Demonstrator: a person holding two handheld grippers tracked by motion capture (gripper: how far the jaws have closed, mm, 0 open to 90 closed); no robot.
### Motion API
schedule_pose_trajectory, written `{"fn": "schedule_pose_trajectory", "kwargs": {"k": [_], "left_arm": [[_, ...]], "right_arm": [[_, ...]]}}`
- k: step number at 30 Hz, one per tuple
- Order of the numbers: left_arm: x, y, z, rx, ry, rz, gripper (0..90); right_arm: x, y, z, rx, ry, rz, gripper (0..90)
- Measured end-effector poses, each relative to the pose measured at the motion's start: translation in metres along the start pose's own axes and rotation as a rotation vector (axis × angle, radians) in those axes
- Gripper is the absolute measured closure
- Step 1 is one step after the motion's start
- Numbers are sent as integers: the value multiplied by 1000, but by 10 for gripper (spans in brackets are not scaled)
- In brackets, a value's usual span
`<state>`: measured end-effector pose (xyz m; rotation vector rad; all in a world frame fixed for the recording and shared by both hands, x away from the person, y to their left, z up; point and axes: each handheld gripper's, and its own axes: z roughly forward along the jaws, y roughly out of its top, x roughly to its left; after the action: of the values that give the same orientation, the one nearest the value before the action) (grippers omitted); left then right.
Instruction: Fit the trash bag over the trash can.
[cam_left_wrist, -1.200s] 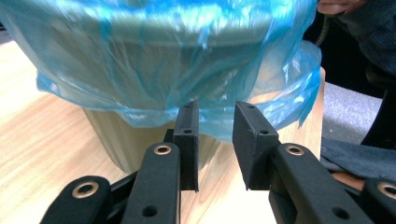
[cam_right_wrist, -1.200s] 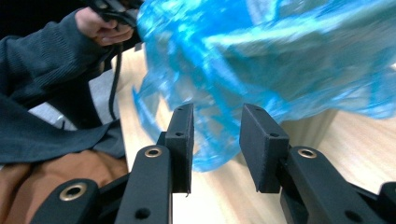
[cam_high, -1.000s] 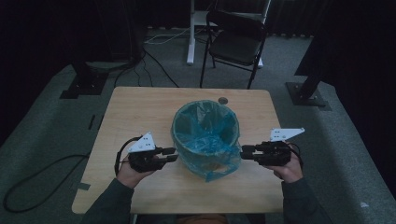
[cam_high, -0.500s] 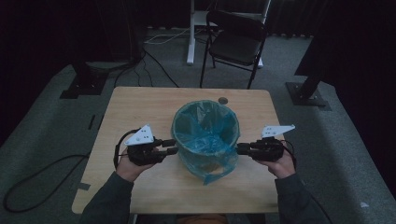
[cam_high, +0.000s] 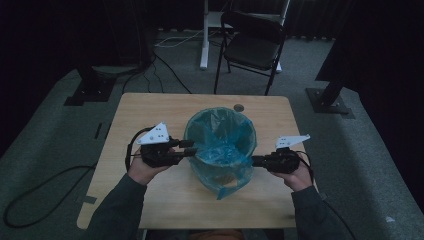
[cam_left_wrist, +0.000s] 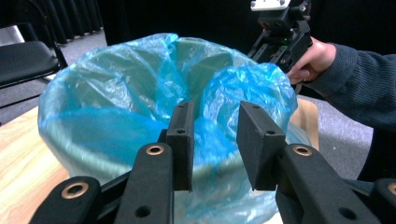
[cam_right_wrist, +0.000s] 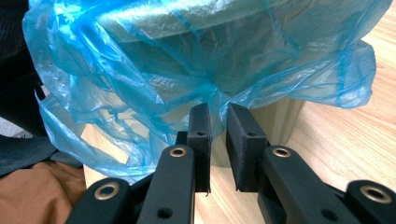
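right gripper (cam_right_wrist: 217, 116) jaws closing near the blue bag (cam_high: 220, 150) skirt, no pinch yet, left gripper (cam_left_wrist: 215, 140) released at the bin (cam_right_wrist: 275, 119) rim; thin film could slip out.

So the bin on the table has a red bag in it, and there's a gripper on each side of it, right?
Not quite. The bag lining the bin is blue, not red; the high view shows it, and both gripper views too. The rest holds: the bin stands on the table, with the left gripper on one side and the right gripper on the other.
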<state>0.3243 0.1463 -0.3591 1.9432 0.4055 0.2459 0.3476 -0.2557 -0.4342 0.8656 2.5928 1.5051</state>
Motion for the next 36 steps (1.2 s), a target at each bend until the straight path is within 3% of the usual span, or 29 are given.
{"fn": "schedule_pose_trajectory", "kwargs": {"k": [15, 31, 36], "left_arm": [[14, 29, 25, 58, -55, 32, 648], [28, 52, 53, 114, -41, 55, 636], [27, 57, 63, 161, -45, 75, 629]], "right_arm": [[0, 0, 1, 3, 9, -2, 805], [0, 0, 1, 5, 12, -1, 809], [-1, -1, -1, -1, 13, -4, 808]]}}
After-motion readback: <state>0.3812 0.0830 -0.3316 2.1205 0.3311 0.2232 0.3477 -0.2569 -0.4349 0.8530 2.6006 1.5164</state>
